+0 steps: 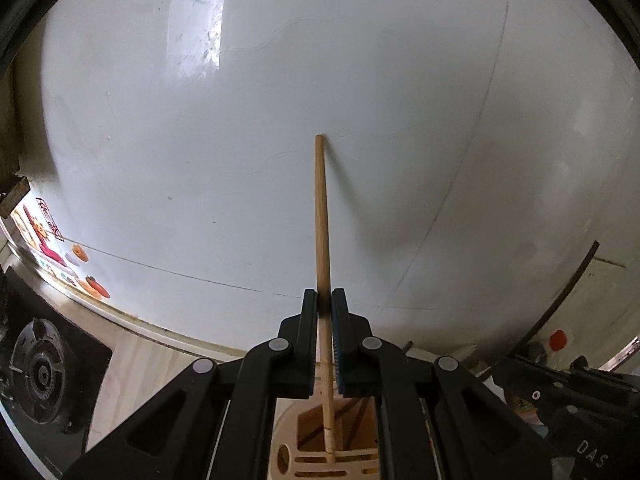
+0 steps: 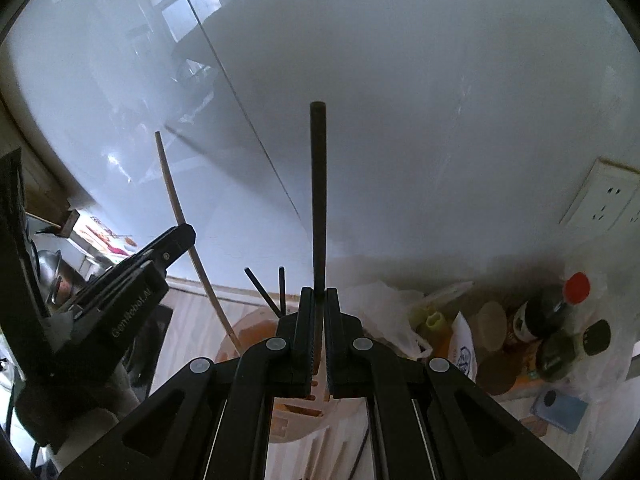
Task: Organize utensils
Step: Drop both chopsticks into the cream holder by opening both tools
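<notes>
Wooden chopstick, light, stiff, slippery: clamped mid-shaft in left gripper, tip inside wooden utensil holder; black chopstick, likewise rigid, pinched by right gripper above that holder.

Left gripper clamps a wooden chopstick, its lower end inside the wooden utensil holder below.
</notes>
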Tool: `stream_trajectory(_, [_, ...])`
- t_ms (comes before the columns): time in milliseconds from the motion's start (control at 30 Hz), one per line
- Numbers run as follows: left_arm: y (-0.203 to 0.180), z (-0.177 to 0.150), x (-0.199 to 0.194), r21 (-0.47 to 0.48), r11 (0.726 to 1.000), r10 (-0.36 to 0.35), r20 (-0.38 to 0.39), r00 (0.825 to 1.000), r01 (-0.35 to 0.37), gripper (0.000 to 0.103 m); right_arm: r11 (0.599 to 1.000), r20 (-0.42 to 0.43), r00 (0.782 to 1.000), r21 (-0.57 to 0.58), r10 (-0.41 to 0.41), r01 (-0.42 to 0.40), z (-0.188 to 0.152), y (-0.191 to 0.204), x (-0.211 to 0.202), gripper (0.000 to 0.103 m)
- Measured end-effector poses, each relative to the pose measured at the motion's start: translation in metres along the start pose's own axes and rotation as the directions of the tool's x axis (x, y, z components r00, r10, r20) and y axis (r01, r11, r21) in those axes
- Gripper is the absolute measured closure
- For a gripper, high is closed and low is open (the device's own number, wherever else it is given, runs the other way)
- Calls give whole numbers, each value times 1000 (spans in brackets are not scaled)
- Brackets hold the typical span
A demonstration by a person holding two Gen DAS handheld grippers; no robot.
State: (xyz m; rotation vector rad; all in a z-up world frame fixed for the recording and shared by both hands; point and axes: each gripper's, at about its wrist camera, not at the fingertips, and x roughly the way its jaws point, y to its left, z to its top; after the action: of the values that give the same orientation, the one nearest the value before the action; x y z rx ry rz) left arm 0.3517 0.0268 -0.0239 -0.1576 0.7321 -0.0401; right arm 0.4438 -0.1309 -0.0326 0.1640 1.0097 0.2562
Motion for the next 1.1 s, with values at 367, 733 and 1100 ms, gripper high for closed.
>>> stream_trajectory(367, [-5,-1,-6,3,1000,-14,43,999,14,99,1000,-9,1000,7,-17,17,-8,-1,8,98])
stream_trajectory(733, [-9,0,-3,41,999,-12,84,996,8,99,1000,2,1000,12,-17,17,-11,0,4,98])
stream_trajectory(1100, [-1,-10,-29,54,998,-23,-8,1000,24,64,1000,-46,999,14,12,-11,-11,-1,7,92])
